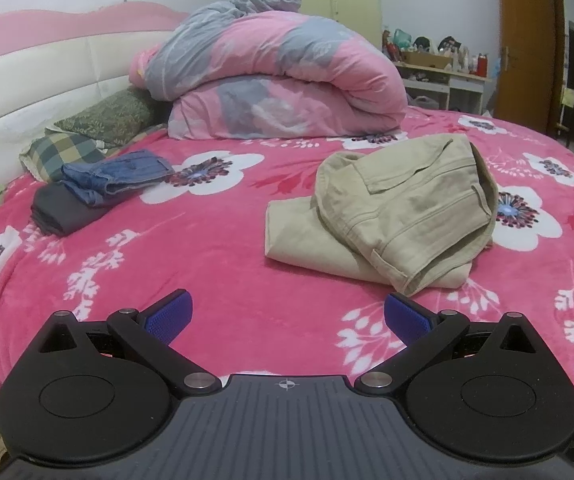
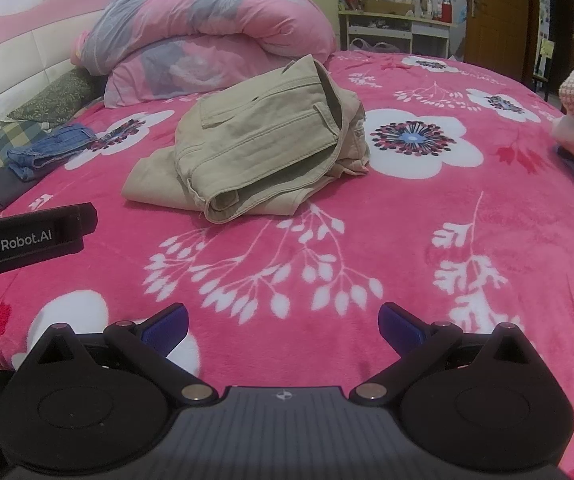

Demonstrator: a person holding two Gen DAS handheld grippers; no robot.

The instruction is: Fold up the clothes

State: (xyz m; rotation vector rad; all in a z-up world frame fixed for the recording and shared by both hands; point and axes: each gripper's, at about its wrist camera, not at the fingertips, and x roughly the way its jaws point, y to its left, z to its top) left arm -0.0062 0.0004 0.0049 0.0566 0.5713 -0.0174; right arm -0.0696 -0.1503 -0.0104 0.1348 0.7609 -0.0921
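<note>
Both grippers gape empty; khaki trousers (image 1: 391, 208) lie loosely folded.

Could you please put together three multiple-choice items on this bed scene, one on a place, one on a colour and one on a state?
1. Where do the folded denim shorts lie?
A. on the dark grey folded garment near the pillows
B. on top of the rolled quilt
C. under the khaki trousers

2. What colour is the bedspread?
A. plain blue
B. pink with white flowers
C. green check

3. In what state is the left hand-held gripper?
A. shut on the khaki trousers
B. shut on the bedspread
C. open, holding nothing

Answers:
1. A: the denim rests partly on the grey garment, beside the checked pillow.
2. B: bright pink fabric with large white blossoms covers the bed.
3. C: its blue fingers stand wide apart over bare bedspread, short of the khaki trousers.
</note>
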